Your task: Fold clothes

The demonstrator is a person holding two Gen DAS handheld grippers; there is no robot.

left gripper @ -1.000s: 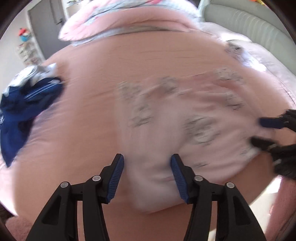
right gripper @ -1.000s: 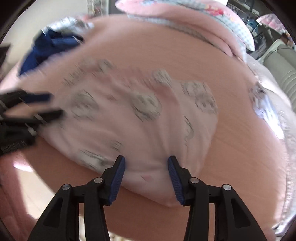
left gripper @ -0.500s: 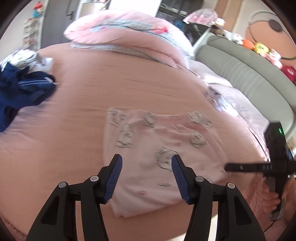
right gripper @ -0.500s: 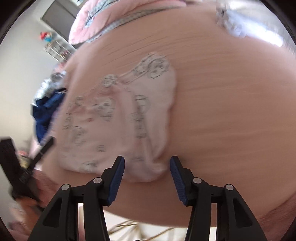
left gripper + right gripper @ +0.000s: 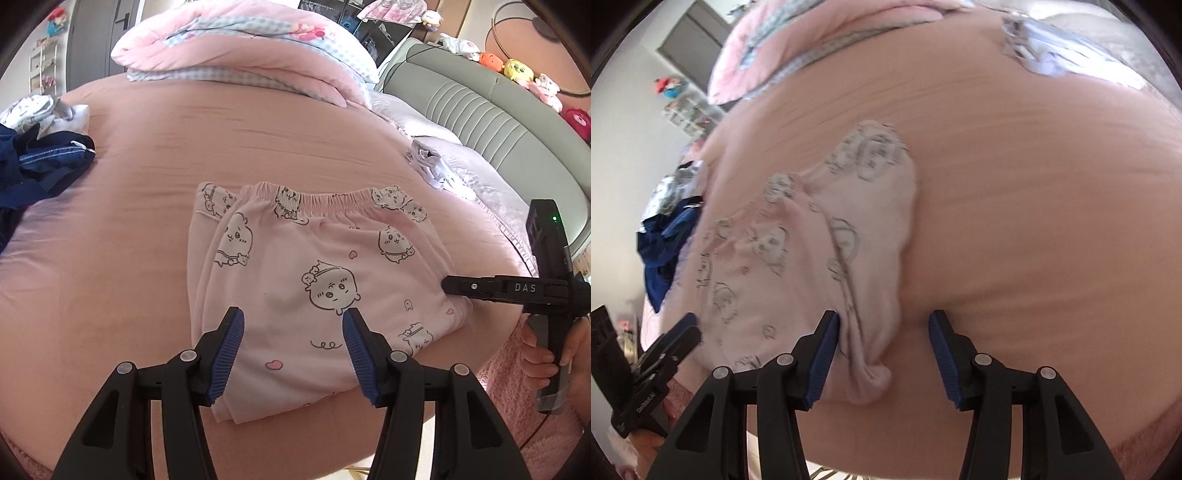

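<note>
Folded pale pink pyjama trousers (image 5: 314,280) with cartoon prints lie flat on the pink bed sheet (image 5: 221,147), elastic waistband at the far side. My left gripper (image 5: 293,325) is open and empty, held over their near edge. My right gripper (image 5: 882,328) is open, low at the trousers' right edge (image 5: 812,258), its left finger against the fabric fold. It also shows side-on at the trousers' right side in the left wrist view (image 5: 448,286). My left gripper shows at the lower left of the right wrist view (image 5: 685,326).
A dark blue garment (image 5: 40,162) lies in a heap with a white patterned garment (image 5: 40,110) at the far left. A small white garment (image 5: 432,166) lies at the right by a pillow. A folded pink quilt (image 5: 240,48) sits at the back. A grey headboard (image 5: 491,122) runs along the right.
Both grippers have pulled back from the trousers, which now lie flat. My right gripper has swung round to the trousers' right edge and lowered.
</note>
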